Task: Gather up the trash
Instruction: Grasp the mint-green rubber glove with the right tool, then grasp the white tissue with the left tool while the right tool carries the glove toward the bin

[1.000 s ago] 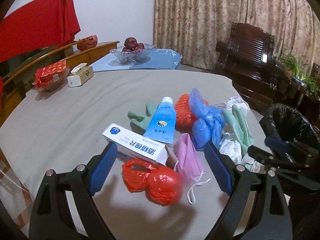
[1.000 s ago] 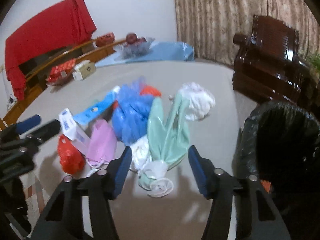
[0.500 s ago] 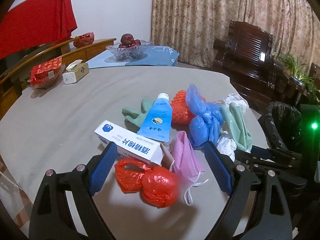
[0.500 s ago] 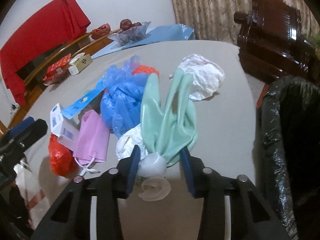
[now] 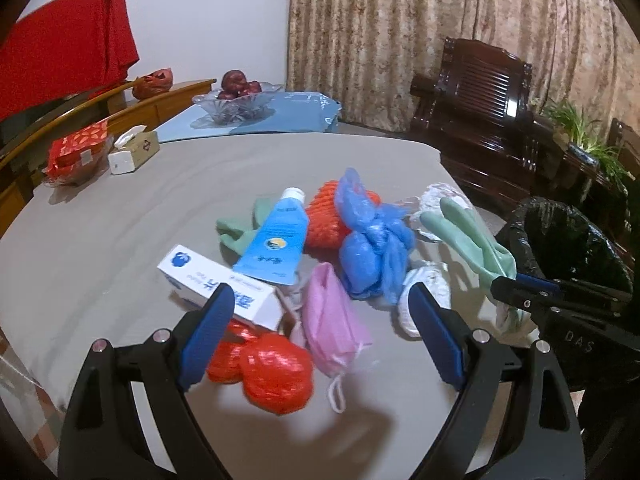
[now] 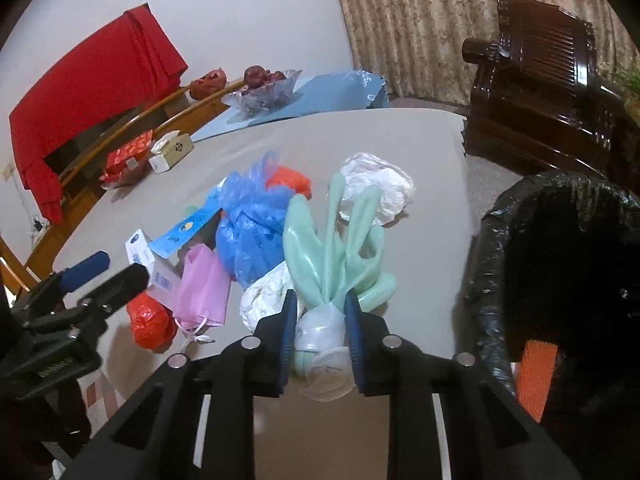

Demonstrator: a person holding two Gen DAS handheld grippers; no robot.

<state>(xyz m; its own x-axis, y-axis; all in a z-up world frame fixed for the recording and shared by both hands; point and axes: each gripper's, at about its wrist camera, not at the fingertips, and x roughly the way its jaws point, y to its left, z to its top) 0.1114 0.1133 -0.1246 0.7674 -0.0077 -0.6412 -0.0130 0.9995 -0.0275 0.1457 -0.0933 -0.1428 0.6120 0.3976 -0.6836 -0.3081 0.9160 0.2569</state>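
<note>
At lower centre of the right wrist view, between the right gripper's (image 6: 320, 332) blue pads, sat the pale cuff of the mint rubber glove (image 6: 336, 256), clamped there, glove fingers fanning up-frame over the grey table (image 6: 400, 140). Gripped by the cuff probably so the limp body would trail free on the way to the bin. Just left of the glove lay white crumpled paper (image 6: 266, 294), a blue plastic bag (image 6: 252, 224) and a pink face mask (image 6: 202, 284); above it, a white plastic wad (image 6: 380, 188).

At right of frame stood the black-lined trash bin (image 6: 560, 240), beside the table edge, within easy reach; an orange patch low in the frame near it, contents otherwise too dark to tell.

In the left wrist view, the left gripper (image 5: 320, 332) hung wide apart, holding nothing, framing a red plastic bag (image 5: 276, 372) and a toothpaste box (image 5: 220, 284), likely the next picks. In upper left, a glass bowl (image 5: 236, 104) held dark red fruit.
</note>
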